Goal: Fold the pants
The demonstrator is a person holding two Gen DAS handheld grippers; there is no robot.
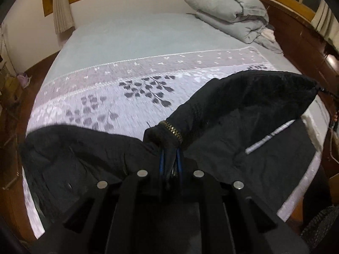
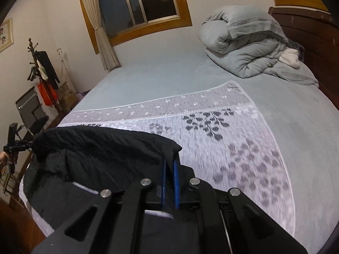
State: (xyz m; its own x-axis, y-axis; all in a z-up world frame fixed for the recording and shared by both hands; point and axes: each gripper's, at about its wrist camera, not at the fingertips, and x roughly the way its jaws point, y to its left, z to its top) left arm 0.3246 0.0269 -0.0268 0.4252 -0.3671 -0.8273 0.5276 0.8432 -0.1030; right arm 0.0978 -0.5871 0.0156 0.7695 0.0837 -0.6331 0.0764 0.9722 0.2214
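Pants (image 1: 243,110), brass zipper (image 1: 172,130) in left view only, window (image 2: 137,4) in right.

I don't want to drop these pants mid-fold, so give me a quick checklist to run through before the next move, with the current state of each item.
1. Left gripper shut on the black pants, near the zipper: ok.
2. Right gripper shut on the waist edge: ok.
3. Fabric stretched between both grippers, not slipping: ok.
4. Lower part of the pants lying flat and straight: cannot tell, hidden under the grippers.
5. Patterned white cover ahead has open space for laying the pants down: ok.
6. Folded grey quilt lies well apart at the far end of the bed: ok.
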